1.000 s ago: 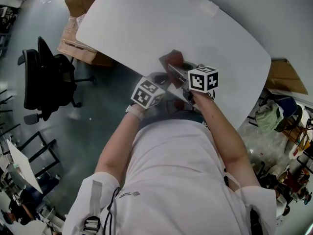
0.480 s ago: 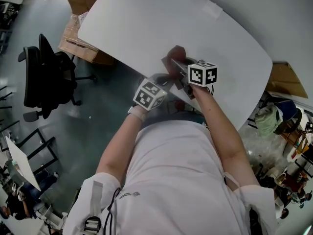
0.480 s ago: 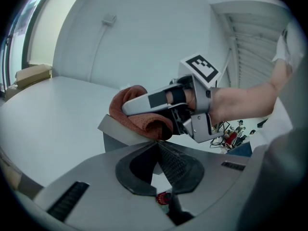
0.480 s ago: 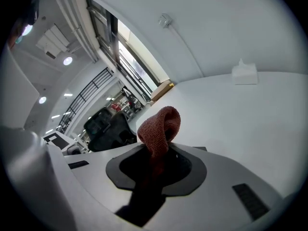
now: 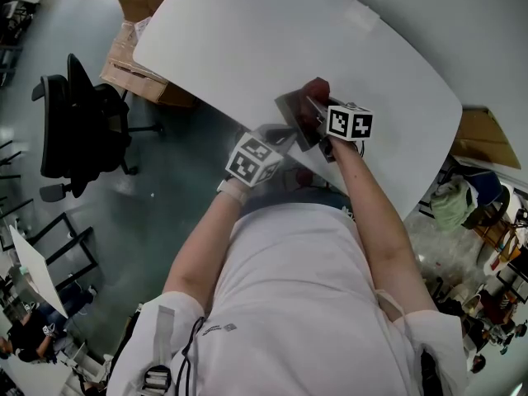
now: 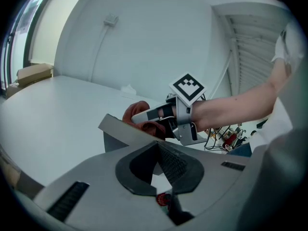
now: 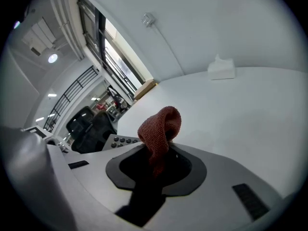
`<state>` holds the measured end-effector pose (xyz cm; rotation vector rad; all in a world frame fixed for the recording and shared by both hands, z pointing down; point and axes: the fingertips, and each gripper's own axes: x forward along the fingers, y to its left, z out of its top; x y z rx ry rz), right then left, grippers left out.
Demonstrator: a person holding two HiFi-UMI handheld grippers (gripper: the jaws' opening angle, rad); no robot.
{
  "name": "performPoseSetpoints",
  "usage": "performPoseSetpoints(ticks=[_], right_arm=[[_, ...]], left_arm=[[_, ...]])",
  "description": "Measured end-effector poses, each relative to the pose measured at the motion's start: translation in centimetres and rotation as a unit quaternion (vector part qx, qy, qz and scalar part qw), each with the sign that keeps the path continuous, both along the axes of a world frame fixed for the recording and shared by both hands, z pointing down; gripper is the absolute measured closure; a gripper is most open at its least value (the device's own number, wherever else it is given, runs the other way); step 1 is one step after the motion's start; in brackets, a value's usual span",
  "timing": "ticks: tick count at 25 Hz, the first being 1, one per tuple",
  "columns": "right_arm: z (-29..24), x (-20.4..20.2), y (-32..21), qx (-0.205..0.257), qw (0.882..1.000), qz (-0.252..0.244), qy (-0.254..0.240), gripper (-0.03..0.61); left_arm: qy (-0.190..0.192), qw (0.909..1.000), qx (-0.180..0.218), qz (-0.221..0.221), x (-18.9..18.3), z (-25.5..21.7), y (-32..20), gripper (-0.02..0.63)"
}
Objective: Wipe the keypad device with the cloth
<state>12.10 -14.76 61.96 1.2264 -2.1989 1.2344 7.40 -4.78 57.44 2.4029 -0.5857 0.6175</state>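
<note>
Now the right gripper (image 7: pixel 155 158) pinches the red cloth (image 7: pixel 161 124), which bunches up past its jaws at the far side of the keypad (image 5: pixel 290 114); whether it touches the keypad is unclear. The left gripper (image 6: pixel 156 148) sits at the keypad's near edge, jaws closed on it. Under the keypad lies the white table (image 5: pixel 247 40).
</note>
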Motion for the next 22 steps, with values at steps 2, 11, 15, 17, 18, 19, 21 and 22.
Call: performPoseSetpoints(ticks=[2, 11, 15, 17, 18, 19, 21, 22], right_arm=[[0.4, 0.9, -0.4, -0.003, 1.0, 0.012, 0.006, 0.483], [2.4, 3.3, -1.2, -0.029, 0.999, 0.039, 0.018, 0.483], [2.1, 2.8, -1.8, -0.031, 0.999, 0.012, 0.029, 0.483], [1.4, 2.8, -2.7, -0.023, 0.999, 0.006, 0.033, 0.483], [1.0, 2.7, -3.2, -0.017, 0.999, 0.004, 0.035, 0.483], [0.7, 2.4, -3.7, -0.013, 0.999, 0.0, 0.037, 0.483], [0.6, 1.7, -4.3, -0.013, 0.999, -0.015, 0.045, 0.483], [0.9, 1.4, -4.4, -0.016, 0.998, -0.025, 0.051, 0.483]], left_arm=[[0.001, 1.0, 0.0, 0.0, 0.0, 0.0, 0.0, 0.603], [0.005, 1.0, -0.001, -0.003, 0.1, -0.1, -0.1, 0.603], [-0.003, 0.9999, -0.009, 0.012, 0.4, 0.0, -0.1, 0.604], [-0.003, 0.9996, -0.014, 0.024, 0.7, 0.0, -0.2, 0.604], [-0.003, 0.9994, -0.016, 0.029, 0.7, 0.0, -0.3, 0.604], [-0.002, 0.9993, -0.018, 0.033, 0.7, 0.0, -0.3, 0.604], [0.0, 0.9992, -0.02, 0.036, 0.6, 0.0, -0.3, 0.604], [0.002, 0.9991, -0.02, 0.036, 0.6, 0.0, -0.3, 0.604]])
